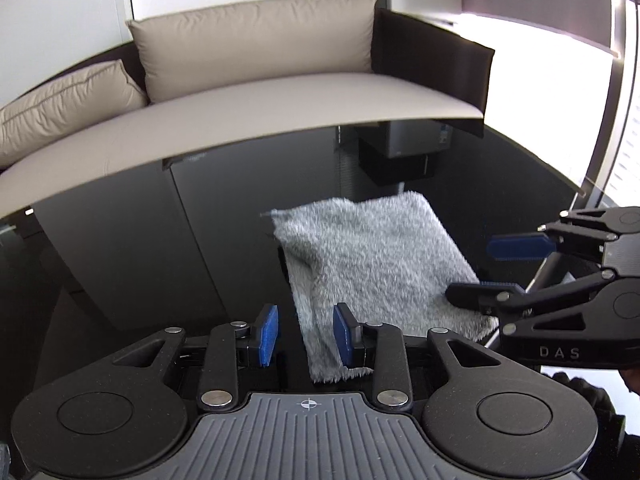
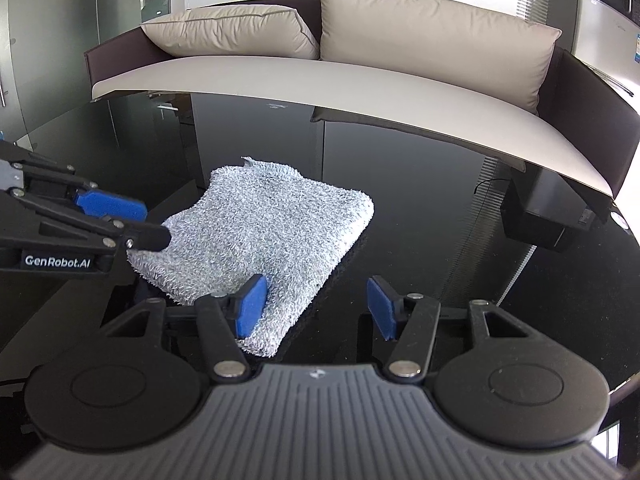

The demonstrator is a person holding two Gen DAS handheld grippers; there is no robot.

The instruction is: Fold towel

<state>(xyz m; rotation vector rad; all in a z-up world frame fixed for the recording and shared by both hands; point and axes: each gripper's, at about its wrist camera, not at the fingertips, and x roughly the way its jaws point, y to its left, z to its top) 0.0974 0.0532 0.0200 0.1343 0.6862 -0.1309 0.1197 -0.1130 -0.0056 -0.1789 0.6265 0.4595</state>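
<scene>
two claws flank one grey towel [image 2: 272,236], which lies folded into a thick pad on the black glass table [image 2: 460,248]. the right claw [image 2: 316,308] stands released, its blue pads [image 2: 252,304] parted and its jaws opening; the towel's near corner sits between them, and only the left-hand pad touches the cloth, so nothing is gripped. the left claw [image 1: 306,332] is also unclenched, with a narrower gap, and the towel's near edge runs just ahead of and between its pads [image 1: 267,334] without being pinched. seen from the right wrist, that left claw [image 2: 116,220] rests its lower finger against the towel's far-left edge, probably to steady or square the stack. both tools reaching in from opposite sides suggests the fold is largely done and the cloth is being let go or tidied.

beyond the towel the glossy table mirrors the room. past the table's far edge is a sofa [image 2: 360,80] with a beige seat, dark frame and two beige cushions [image 2: 432,28], then bright windows and a grey cabinet.
</scene>
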